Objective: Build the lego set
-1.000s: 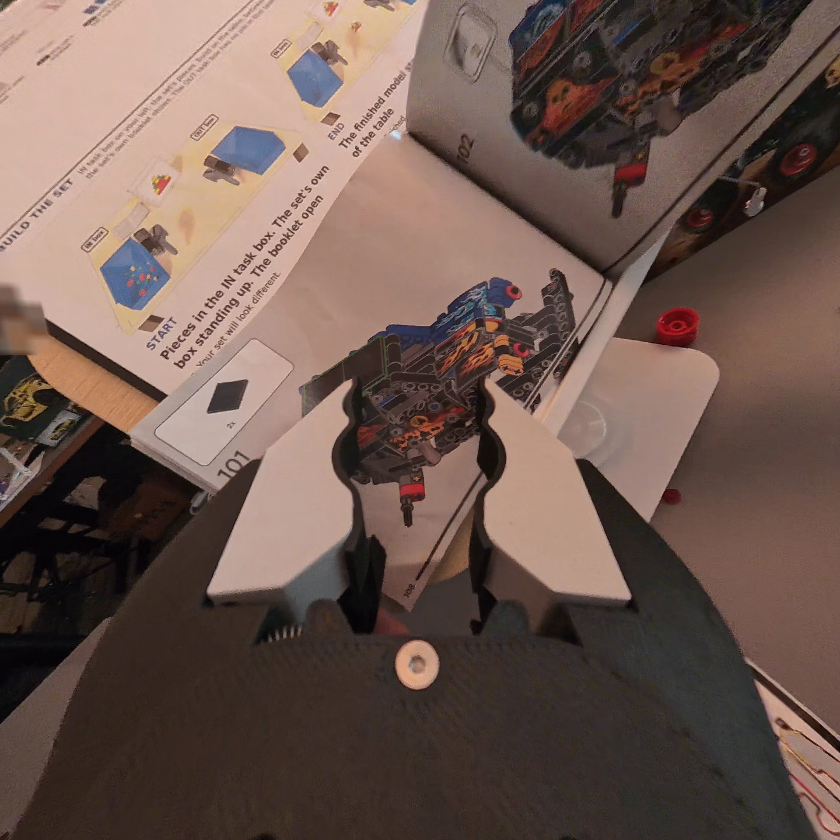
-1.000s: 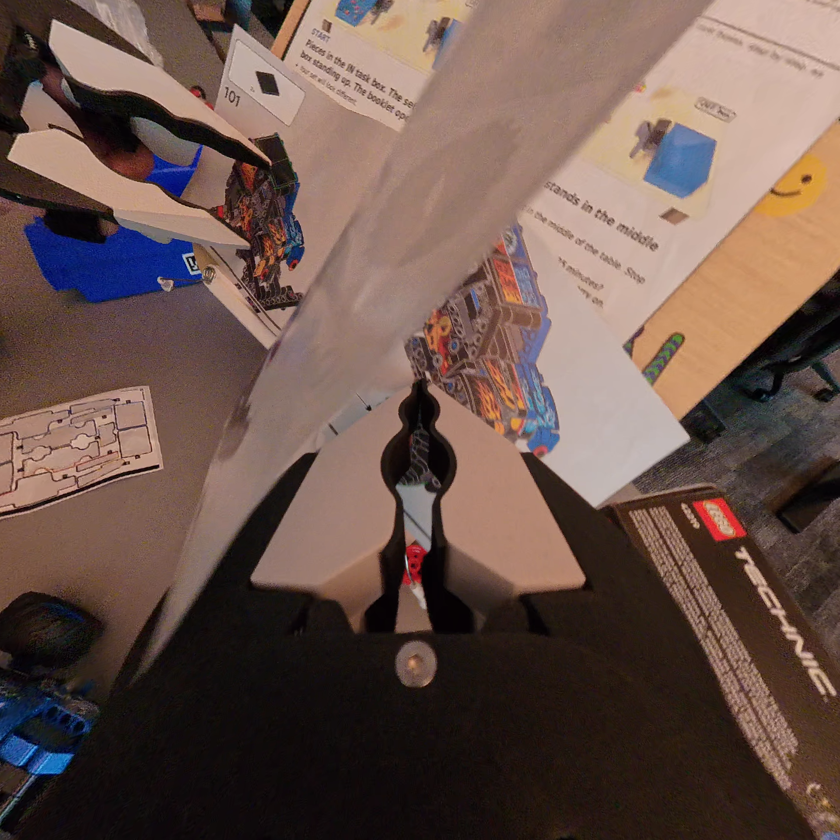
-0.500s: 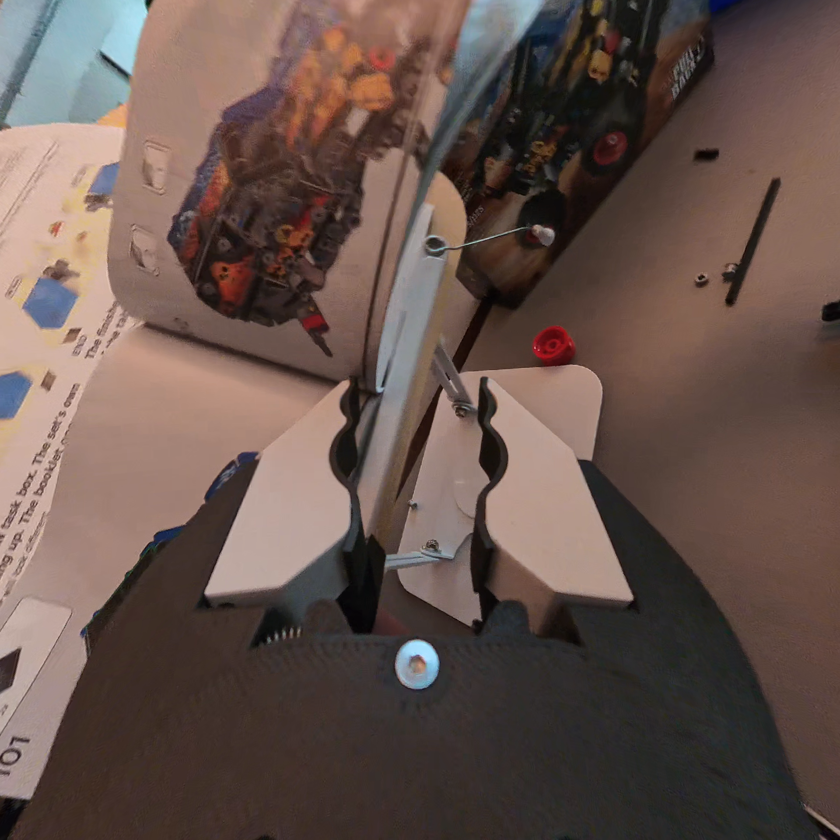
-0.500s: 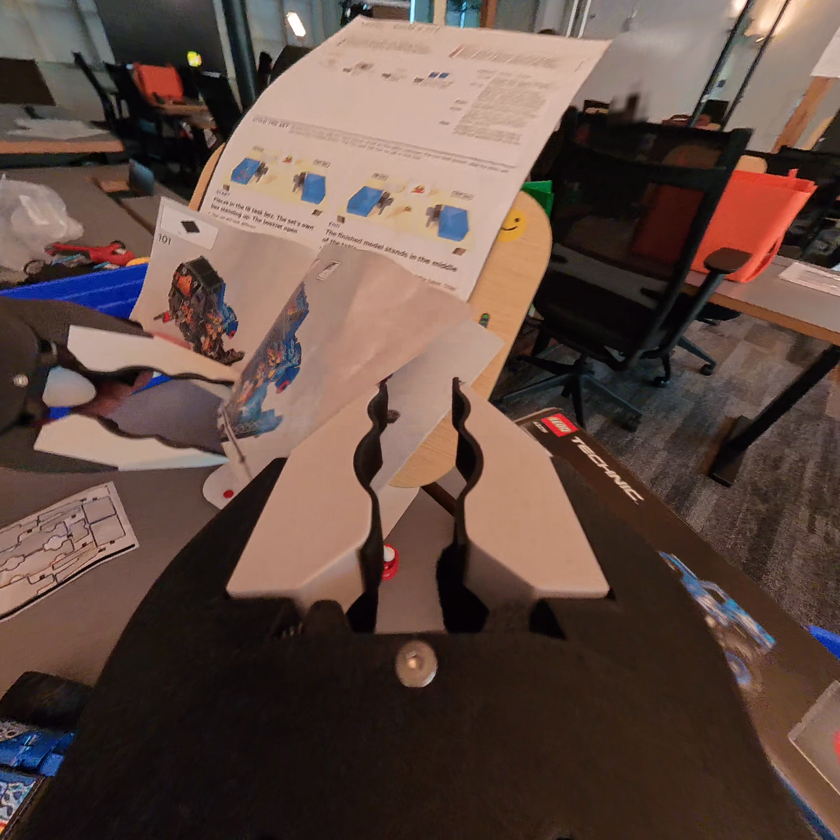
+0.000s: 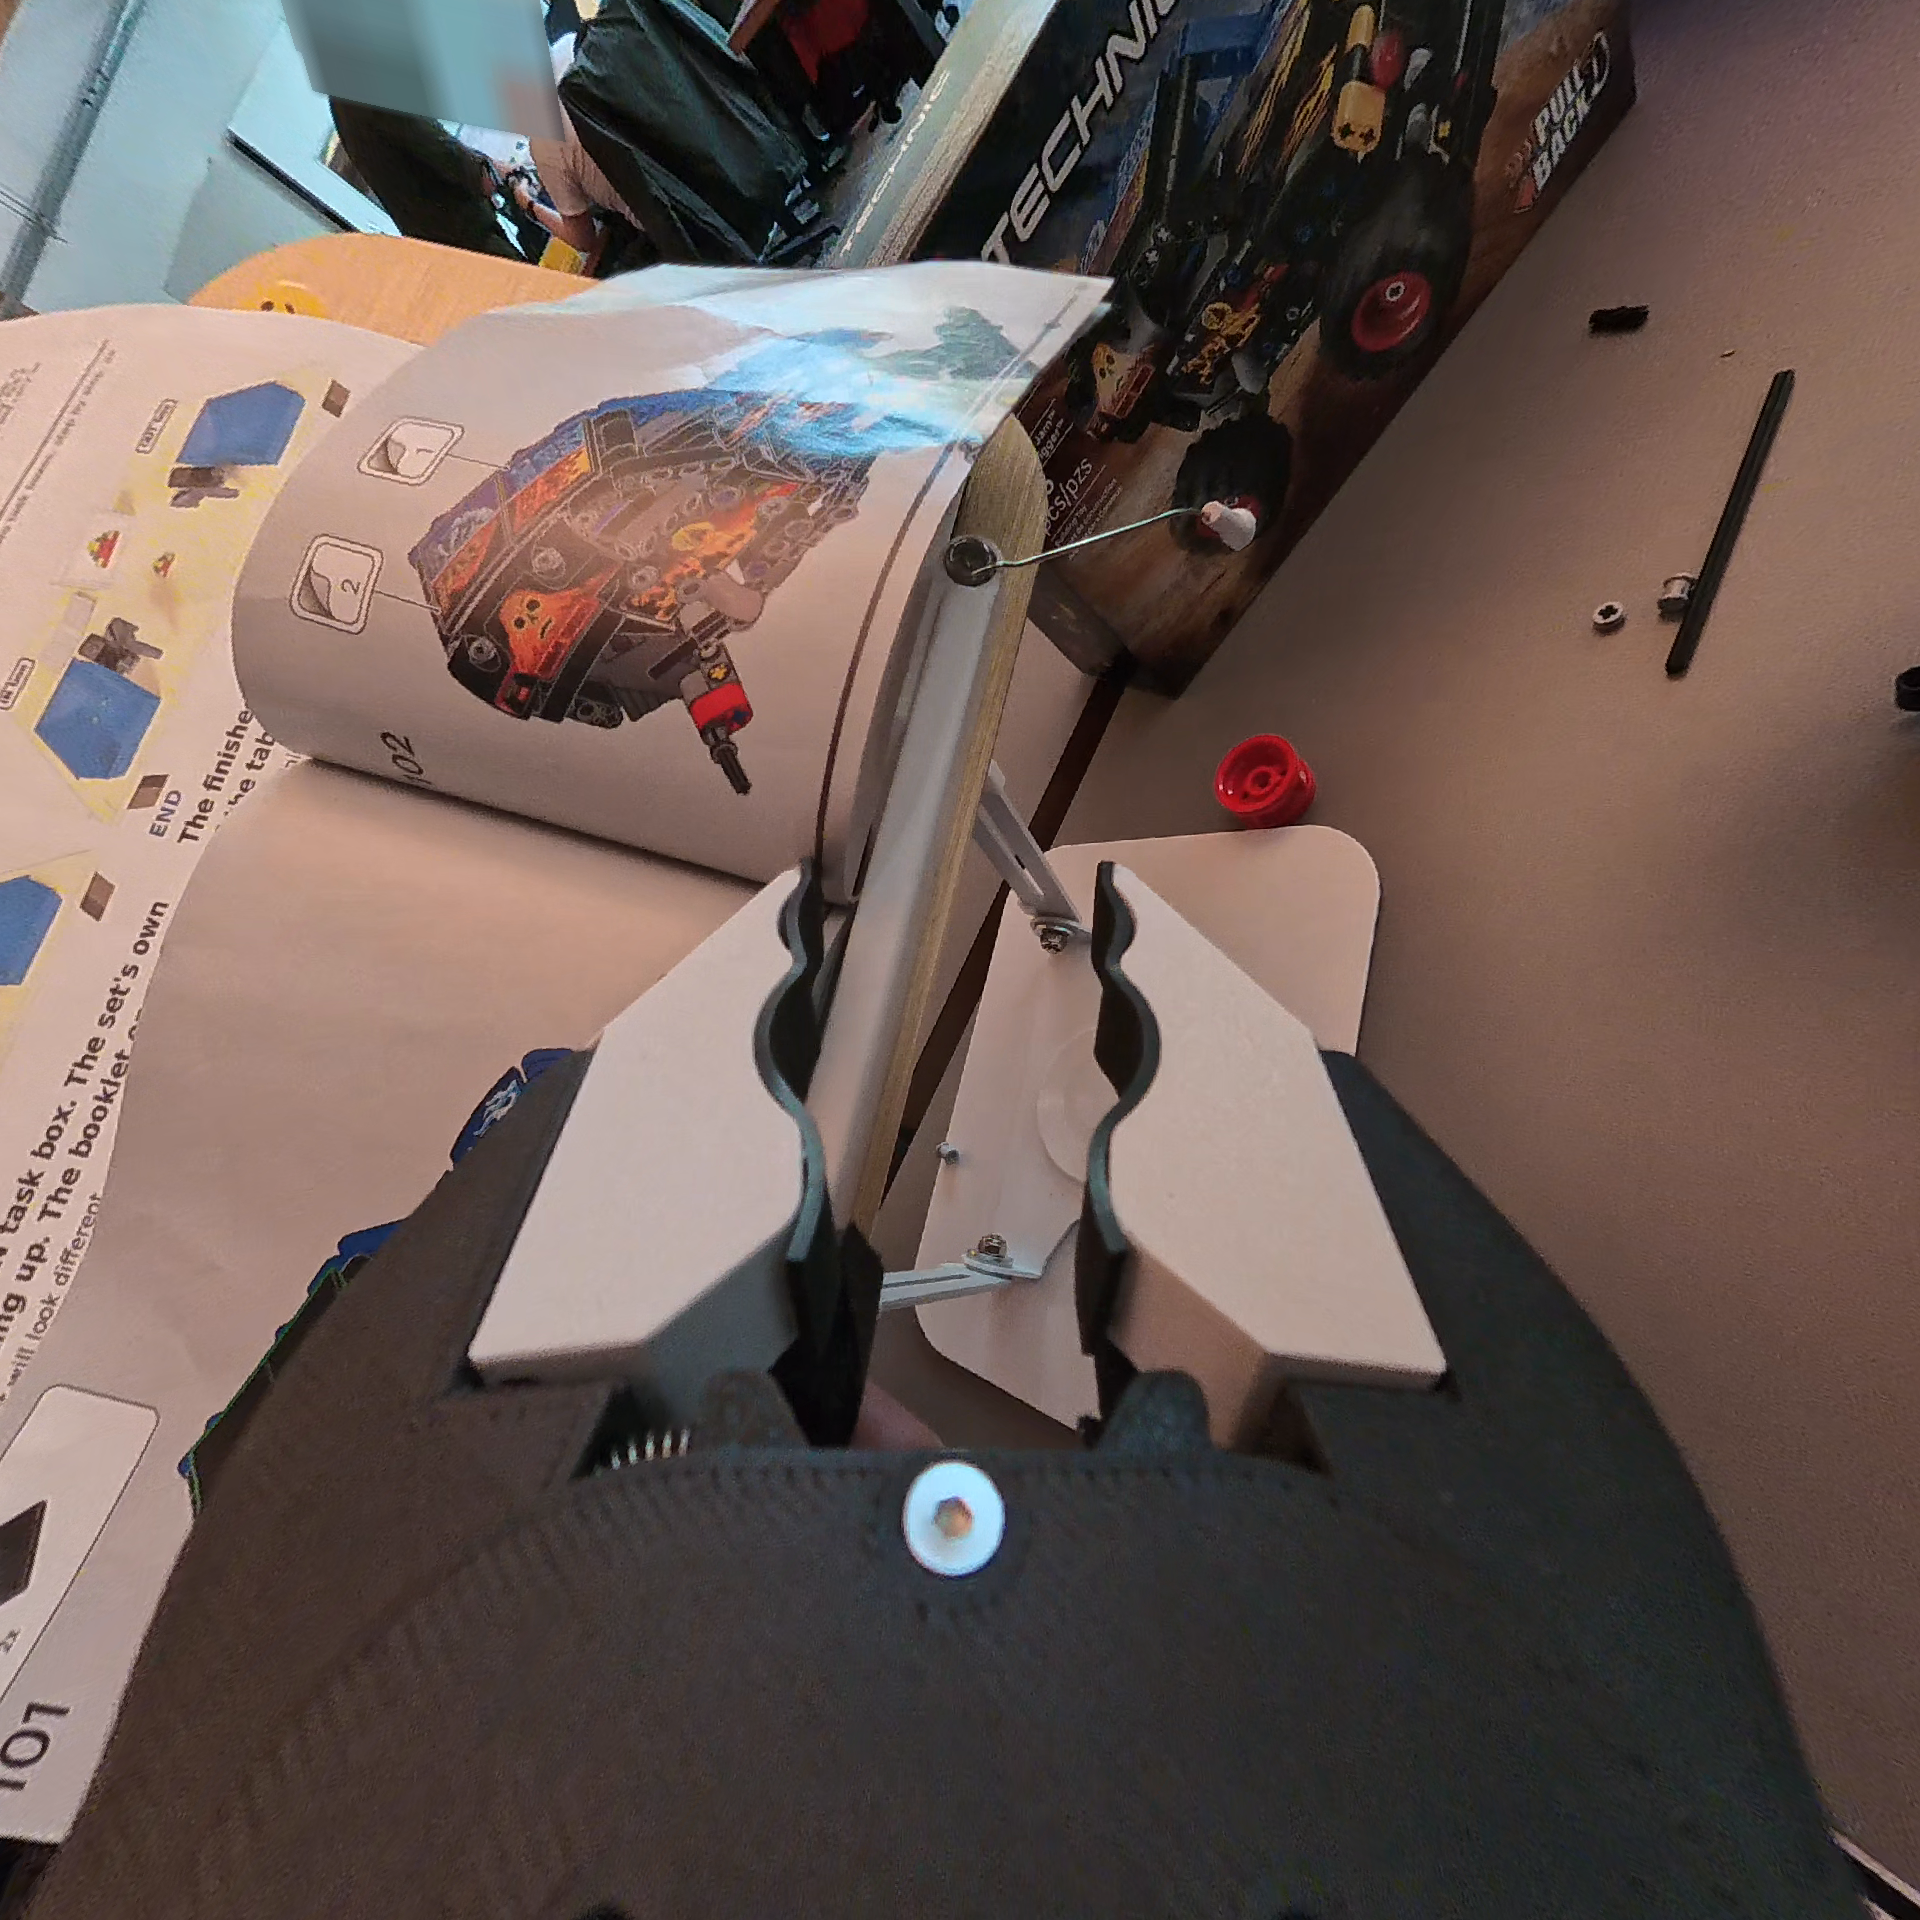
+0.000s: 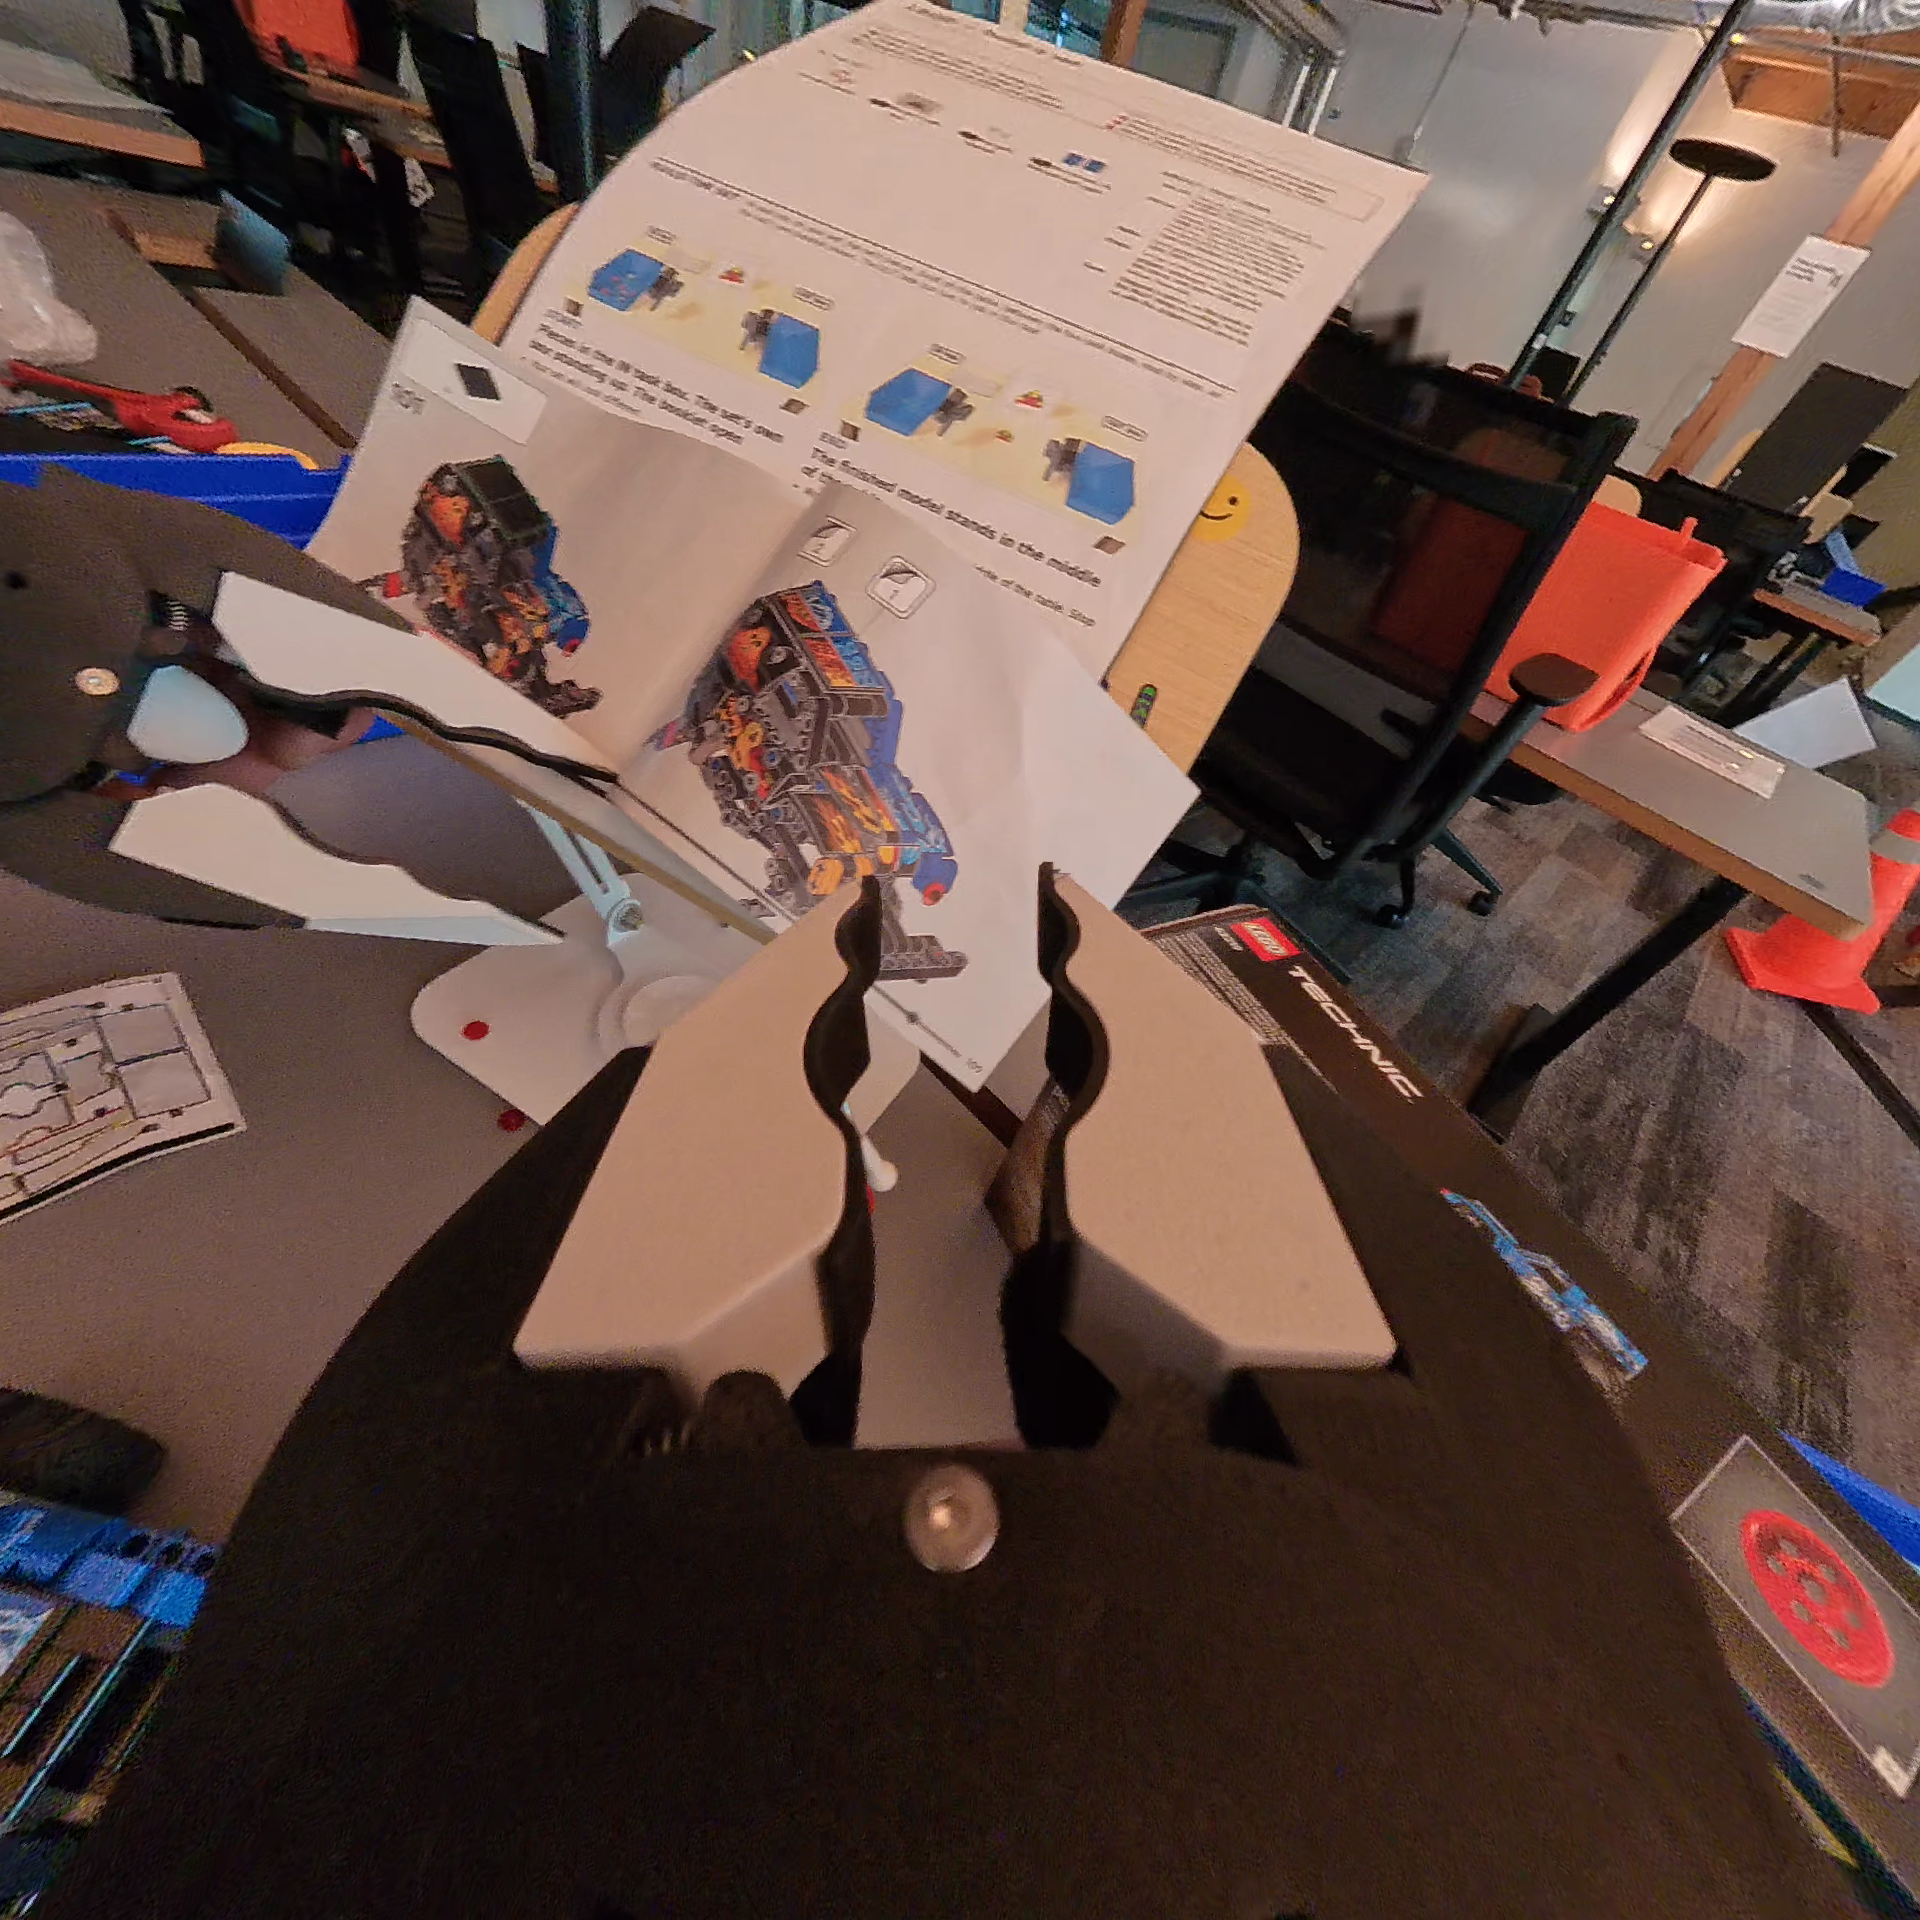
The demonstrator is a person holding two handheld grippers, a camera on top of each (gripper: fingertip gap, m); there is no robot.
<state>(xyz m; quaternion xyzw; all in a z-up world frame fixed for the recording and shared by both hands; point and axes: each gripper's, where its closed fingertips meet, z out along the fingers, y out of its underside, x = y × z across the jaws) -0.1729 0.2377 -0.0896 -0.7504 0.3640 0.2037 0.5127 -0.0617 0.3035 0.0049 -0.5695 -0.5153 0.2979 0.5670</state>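
The open instruction booklet (image 6: 727, 644) rests on a white stand (image 6: 499, 997) with a wooden back board. In the left wrist view its right page (image 5: 582, 582) curls up. My left gripper (image 5: 951, 894) is open. The stand's board edge (image 5: 935, 1039) runs between its fingers, close against the left one. It also shows from the side in the right wrist view (image 6: 582, 852). My right gripper (image 6: 956, 883) is open and empty, just in front of the right page's lower corner. A partly built blue model (image 6: 83, 1621) lies at the lower left.
The set's dark box (image 5: 1299, 208) stands behind the stand and also shows in the right wrist view (image 6: 1351, 1039). A red wheel hub (image 5: 1264, 779), a black axle (image 5: 1730, 520) and small parts lie on the grey table. A sticker sheet (image 6: 94, 1091) lies at left. A large printed sheet (image 6: 987, 260) stands behind. My hands' fingertips stand some 15 cm from each other. To reach the partly built blue model (image 6: 83, 1621) in a straight line is about 20 cm for my left fingers, about 25 cm for my right.
My right gripper has let go of the page, opened and pulled back; the page now lies on the stand. My left gripper swung from over the left page to straddle the board edge.
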